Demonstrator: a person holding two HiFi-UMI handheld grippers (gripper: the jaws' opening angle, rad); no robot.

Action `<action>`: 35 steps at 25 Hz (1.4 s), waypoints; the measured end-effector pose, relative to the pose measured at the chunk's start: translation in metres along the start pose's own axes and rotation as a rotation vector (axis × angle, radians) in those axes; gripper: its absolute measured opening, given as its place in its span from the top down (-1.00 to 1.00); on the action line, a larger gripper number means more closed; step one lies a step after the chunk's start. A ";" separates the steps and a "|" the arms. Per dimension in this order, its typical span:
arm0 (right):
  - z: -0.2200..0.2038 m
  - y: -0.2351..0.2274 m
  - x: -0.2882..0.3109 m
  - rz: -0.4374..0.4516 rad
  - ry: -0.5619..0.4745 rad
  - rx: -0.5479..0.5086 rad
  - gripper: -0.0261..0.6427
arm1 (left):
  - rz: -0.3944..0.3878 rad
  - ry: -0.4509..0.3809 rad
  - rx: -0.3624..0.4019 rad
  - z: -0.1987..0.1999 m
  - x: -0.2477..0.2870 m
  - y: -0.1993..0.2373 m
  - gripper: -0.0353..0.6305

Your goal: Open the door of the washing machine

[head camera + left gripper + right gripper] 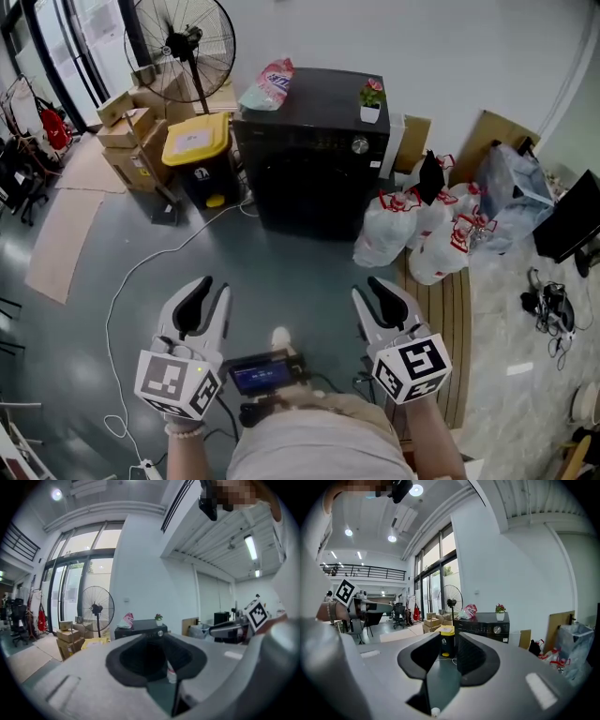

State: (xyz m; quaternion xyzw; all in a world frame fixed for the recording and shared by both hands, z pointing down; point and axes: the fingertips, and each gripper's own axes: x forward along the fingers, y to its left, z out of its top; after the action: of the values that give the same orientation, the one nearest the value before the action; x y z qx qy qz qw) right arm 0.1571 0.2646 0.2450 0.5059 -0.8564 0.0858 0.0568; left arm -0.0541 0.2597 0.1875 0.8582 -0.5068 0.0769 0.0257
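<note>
The black washing machine stands against the far wall, a few steps ahead on the grey floor, its dark front door shut. It also shows small and distant in the left gripper view and the right gripper view. My left gripper is held low at the left, jaws a little apart with nothing between them. My right gripper is held at the right, its jaws apart and empty. Both point towards the machine and are well short of it.
A small potted plant and a detergent bag sit on the machine. Left of it are a yellow-lidded bin, cardboard boxes and a standing fan. Tied white bags crowd its right. A white cable crosses the floor.
</note>
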 end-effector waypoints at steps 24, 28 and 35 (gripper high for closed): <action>0.029 -0.030 0.190 -0.010 0.076 -0.012 0.61 | -0.112 0.087 -0.026 -0.013 0.145 0.134 0.57; 0.029 -0.035 0.218 -0.019 0.094 -0.006 0.61 | -0.122 0.097 -0.040 -0.018 0.166 0.155 0.57; 0.029 -0.044 0.258 -0.038 0.127 0.001 0.61 | -0.139 0.111 -0.058 -0.027 0.198 0.187 0.57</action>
State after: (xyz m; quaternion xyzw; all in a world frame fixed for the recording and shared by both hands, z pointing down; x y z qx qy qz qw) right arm 0.0708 0.0167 0.2682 0.5156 -0.8413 0.1170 0.1125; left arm -0.1266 0.0013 0.2392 0.8847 -0.4458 0.1074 0.0839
